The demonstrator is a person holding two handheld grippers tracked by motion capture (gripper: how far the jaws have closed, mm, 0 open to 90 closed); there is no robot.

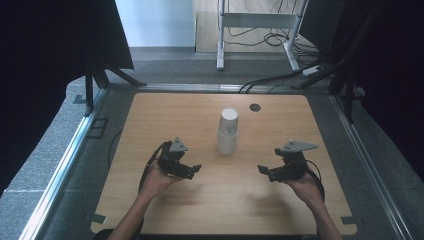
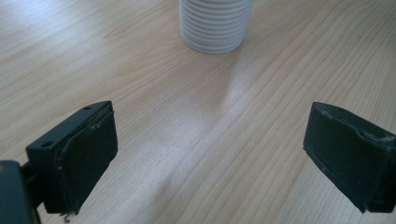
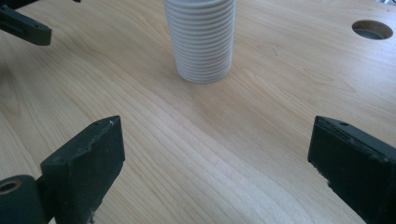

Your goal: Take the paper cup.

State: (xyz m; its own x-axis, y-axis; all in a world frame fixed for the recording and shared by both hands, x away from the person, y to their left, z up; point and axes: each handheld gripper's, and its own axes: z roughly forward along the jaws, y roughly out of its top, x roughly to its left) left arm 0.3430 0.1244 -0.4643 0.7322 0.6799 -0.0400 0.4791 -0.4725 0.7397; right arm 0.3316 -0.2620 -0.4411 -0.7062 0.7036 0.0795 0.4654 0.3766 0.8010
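I hold my left gripper (image 1: pixel 192 171) and right gripper (image 1: pixel 264 171) low over the table (image 1: pixel 150 115), jaws wide apart on nothing, bare wood all round. The stack of cups (image 1: pixel 227 131) stands upright between and beyond them, mouth down. My right gripper view adds a round hole (image 3: pixel 371 29) near the far edge.

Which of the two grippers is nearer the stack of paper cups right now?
The left gripper, by a small margin: its open jaws point right toward the cup stack; the right gripper sits slightly farther off.
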